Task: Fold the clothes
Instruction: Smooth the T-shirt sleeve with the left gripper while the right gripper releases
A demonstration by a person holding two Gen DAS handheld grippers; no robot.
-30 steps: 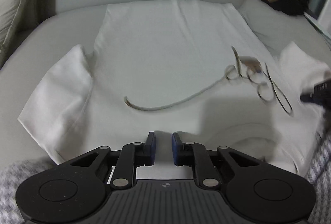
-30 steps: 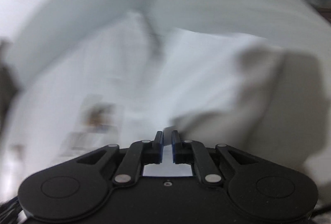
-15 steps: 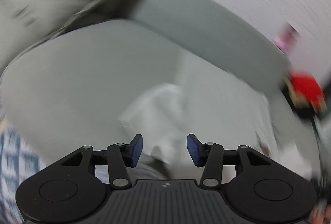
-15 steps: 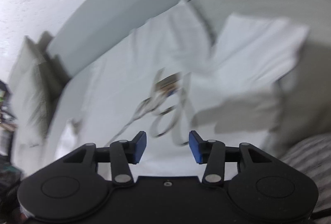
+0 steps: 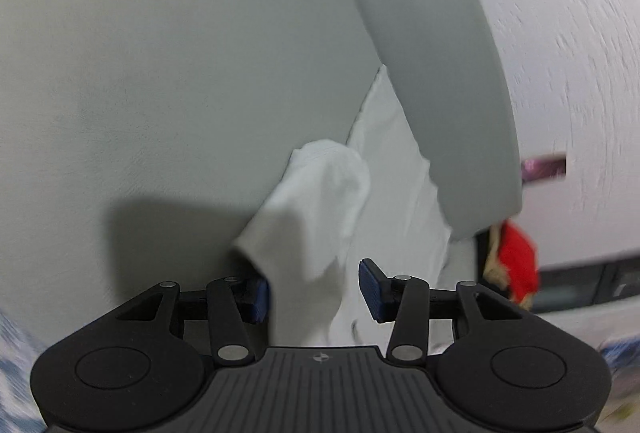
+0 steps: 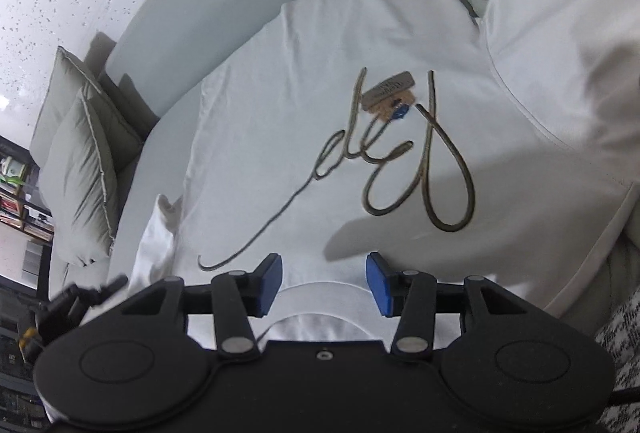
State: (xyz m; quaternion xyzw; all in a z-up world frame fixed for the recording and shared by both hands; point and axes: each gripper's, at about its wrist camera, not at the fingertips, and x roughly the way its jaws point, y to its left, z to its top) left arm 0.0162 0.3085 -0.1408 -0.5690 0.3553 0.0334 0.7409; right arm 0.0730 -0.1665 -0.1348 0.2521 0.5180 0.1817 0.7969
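A white T-shirt with a looping script print lies spread flat on a grey sofa seat, collar toward me. My right gripper is open, just above the shirt's collar. My left gripper is open at the shirt's left sleeve; the sleeve edge lies between the spread jaws, with the left pad next to the cloth. The left gripper's body shows in the right wrist view beside that sleeve. The right sleeve lies spread at the far right.
The sofa backrest curves behind the shirt. Grey cushions lean at the sofa's left end. A red and tan pile sits at the far end of the sofa. A checked cloth lies at the near right edge.
Both grippers went from nearly shut to open. The left gripper swung left to the shirt's left sleeve. The right gripper settled over the collar and its view sharpened.
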